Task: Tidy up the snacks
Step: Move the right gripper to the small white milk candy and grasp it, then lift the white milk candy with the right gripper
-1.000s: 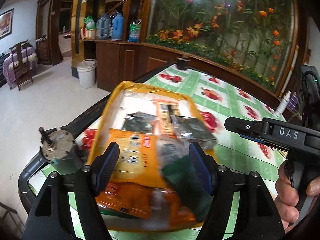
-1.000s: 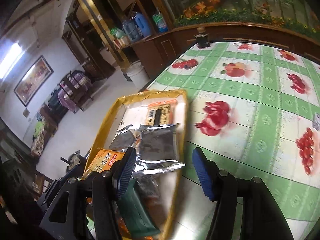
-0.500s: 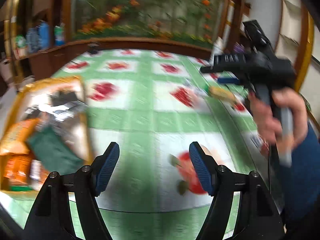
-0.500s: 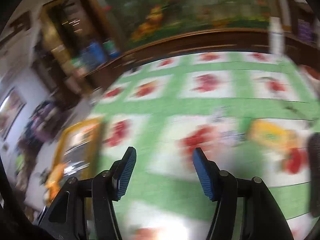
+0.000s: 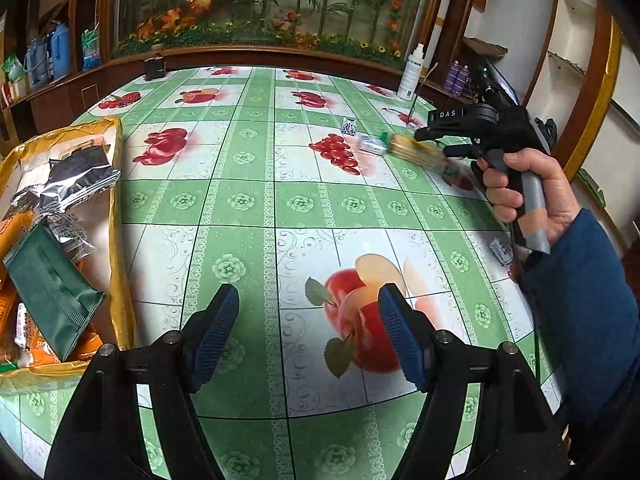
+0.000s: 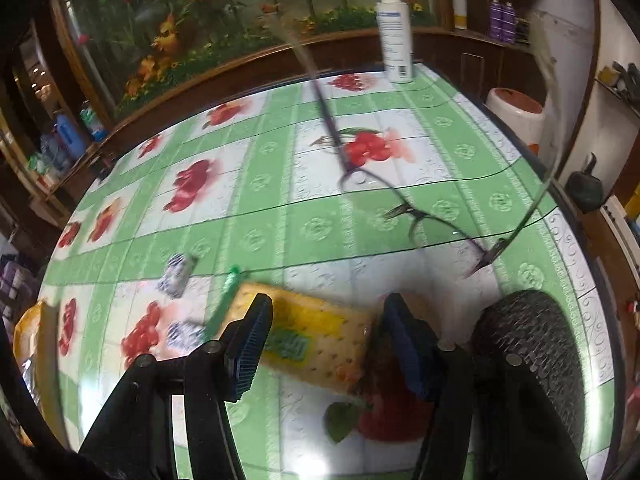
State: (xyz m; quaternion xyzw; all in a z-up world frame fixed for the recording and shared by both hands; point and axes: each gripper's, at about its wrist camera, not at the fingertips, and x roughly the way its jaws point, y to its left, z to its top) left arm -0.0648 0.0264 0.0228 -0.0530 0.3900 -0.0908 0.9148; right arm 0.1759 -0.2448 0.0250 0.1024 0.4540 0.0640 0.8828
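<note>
A yellow tray (image 5: 116,216) at the table's left holds several snack packets, among them a green packet (image 5: 48,288) and a silver one (image 5: 68,184). My left gripper (image 5: 310,332) stands open over bare tablecloth, with nothing between its fingers. A yellow cracker packet (image 6: 316,332) with a green end lies on the cloth. My right gripper (image 6: 330,340) is open just over it, one finger at each side; the picture is blurred. In the left wrist view a hand (image 5: 528,188) holds the right gripper (image 5: 434,142) above the cracker packet (image 5: 416,152).
Small blue-and-white wrapped sweets (image 6: 176,274) lie left of the packet. Eyeglasses (image 6: 400,204) lie beyond it, a white spray bottle (image 6: 394,28) stands at the far edge, and a dark textured round thing (image 6: 528,344) sits close on the right. Green fruit-print cloth (image 5: 248,200) covers the table.
Both grippers swung right, away from the tray and across the table. The right one now hangs over the cracker packet. Neither gripper's opening has changed.
</note>
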